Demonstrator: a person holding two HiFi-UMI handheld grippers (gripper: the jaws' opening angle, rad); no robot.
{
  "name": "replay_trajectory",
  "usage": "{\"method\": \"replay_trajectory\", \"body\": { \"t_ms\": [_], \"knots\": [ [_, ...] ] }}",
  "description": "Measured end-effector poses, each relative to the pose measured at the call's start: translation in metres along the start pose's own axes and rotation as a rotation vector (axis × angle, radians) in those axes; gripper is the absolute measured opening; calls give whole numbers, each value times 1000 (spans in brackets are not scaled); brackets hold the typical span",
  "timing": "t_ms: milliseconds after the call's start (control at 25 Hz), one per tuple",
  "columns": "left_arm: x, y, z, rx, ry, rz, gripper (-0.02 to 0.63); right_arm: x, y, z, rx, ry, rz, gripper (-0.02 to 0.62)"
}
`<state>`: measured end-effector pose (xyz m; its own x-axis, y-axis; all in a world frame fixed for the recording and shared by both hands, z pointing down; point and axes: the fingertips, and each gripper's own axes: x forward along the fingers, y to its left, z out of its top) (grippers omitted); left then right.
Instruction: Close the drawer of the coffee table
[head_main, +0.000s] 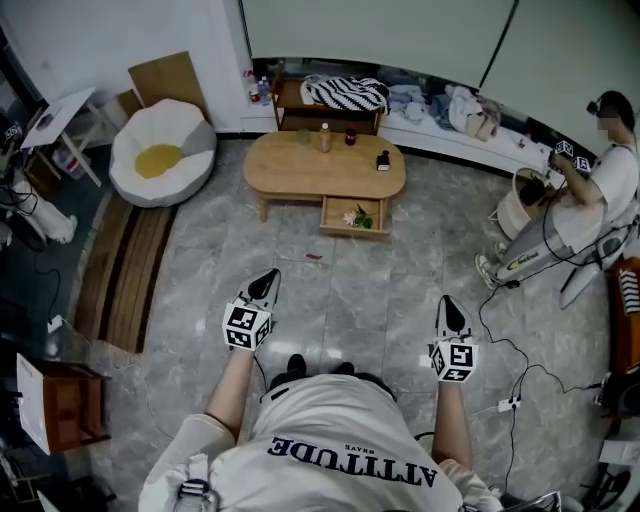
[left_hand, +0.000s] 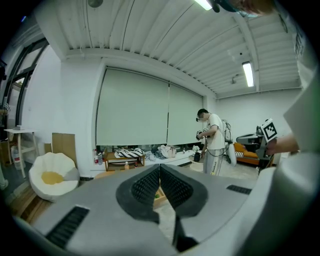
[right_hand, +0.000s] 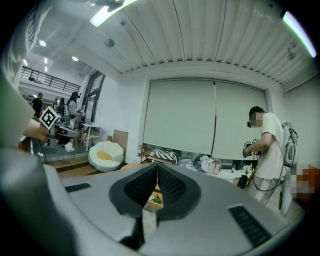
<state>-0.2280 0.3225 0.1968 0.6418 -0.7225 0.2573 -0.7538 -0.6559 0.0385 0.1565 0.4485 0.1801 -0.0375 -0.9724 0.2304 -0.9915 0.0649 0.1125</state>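
While we stand on the grey marbled floor (head_main: 400, 280) well short of the furniture, we hold the left tongs (head_main: 270, 278) at eleven o'clock and the right tongs (head_main: 447, 302) at one o'clock out ahead of us. We judge this a carrying pose for the approach, not yet a reach. The left tongs are pinched fully together with nothing between them; their own view shows the ribbed black pads (left_hand: 146, 187) meeting along one line. The right tongs are likewise closed tight and empty, pads (right_hand: 171, 188) pressed on each other. Closed tips, we think, suit a push on a drawer front, since no grasp is needed.

Farther off at twelve o'clock sits the low oval pale-wood coffee-table worktop (head_main: 300, 172). From its near side the shallow wooden drawer (head_main: 352, 233) is pulled out towards us, a small sprig of flowers and green leaves (head_main: 358, 217) lying inside. It lies well apart from both tongs, so the task is hardly begun. On the worktop stand a slim bottle (head_main: 325, 137) and a small dark object (head_main: 383, 160).
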Motion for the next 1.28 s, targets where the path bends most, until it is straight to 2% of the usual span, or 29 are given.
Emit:
{"method": "replay_trajectory", "body": {
  "t_ms": [120, 400, 640, 960, 1280],
  "knots": [
    [2, -19, 1, -11, -4, -21, 21, 0, -9, -3, 3, -8, 27, 20],
    [5, -43, -2, -16, -3, 42, 21, 1, -24, -13, 10, -21, 96, 20],
    [12, -50, -9, -14, 17, 46, 21, 8, -34, -22, 16, -11, 112, 20],
    [35, -40, -5, -18, 16, 46, 21, 30, -44, -27, 21, 12, 126, 19],
    [79, -3, 0, -32, 8, 30, 21, 71, -48, -23, 19, 35, 95, 20]
  ]
}}
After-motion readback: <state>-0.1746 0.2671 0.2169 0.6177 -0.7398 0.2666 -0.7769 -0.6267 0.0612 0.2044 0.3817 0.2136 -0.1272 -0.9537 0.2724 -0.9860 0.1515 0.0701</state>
